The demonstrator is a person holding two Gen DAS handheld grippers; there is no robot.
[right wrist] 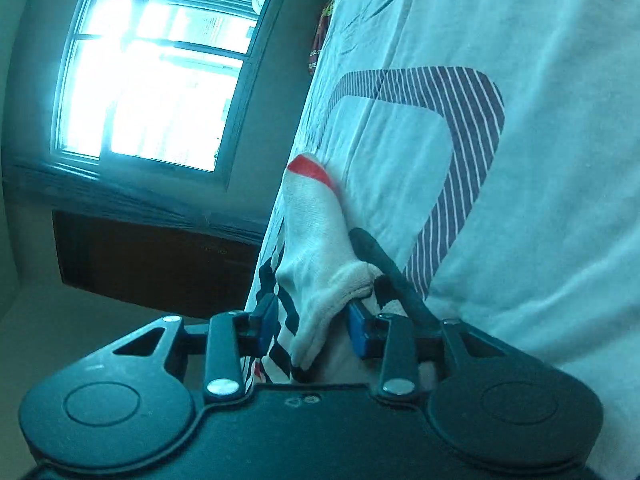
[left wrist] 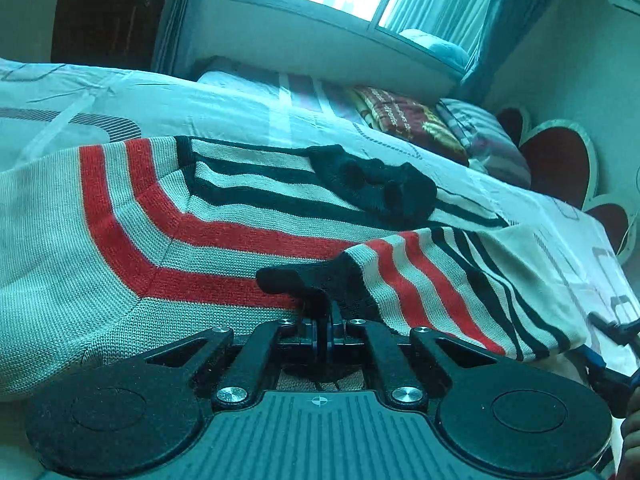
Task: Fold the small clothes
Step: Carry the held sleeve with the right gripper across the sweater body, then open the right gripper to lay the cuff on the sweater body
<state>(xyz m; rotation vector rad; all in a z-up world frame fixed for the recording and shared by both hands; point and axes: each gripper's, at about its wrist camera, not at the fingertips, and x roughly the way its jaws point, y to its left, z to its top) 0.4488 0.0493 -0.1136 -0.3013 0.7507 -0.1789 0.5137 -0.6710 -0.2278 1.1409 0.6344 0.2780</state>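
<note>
Left hand-held gripper (left wrist: 329, 312) pinching sweater cuff (left wrist: 320, 276) — bed (left wrist: 240, 100)

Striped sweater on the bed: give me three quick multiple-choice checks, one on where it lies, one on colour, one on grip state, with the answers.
1. Where does the striped sweater lie?
A. on the bed sheet
B. on a chair
C. on the windowsill

2. Which stripe colours run across its beige knit?
A. green and yellow
B. red and dark navy
C. pink only

3. How does the left gripper stand?
A. wide open above the bed
B. shut on the sweater's dark cuff
C. holding a pillow

Answers:
1 A, the knit spreads over the patterned white sheet.
2 B, red bands curve near the camera, dark ones farther off.
3 B, its fingers meet on the dark cuff edge, lifting the sleeve.
</note>
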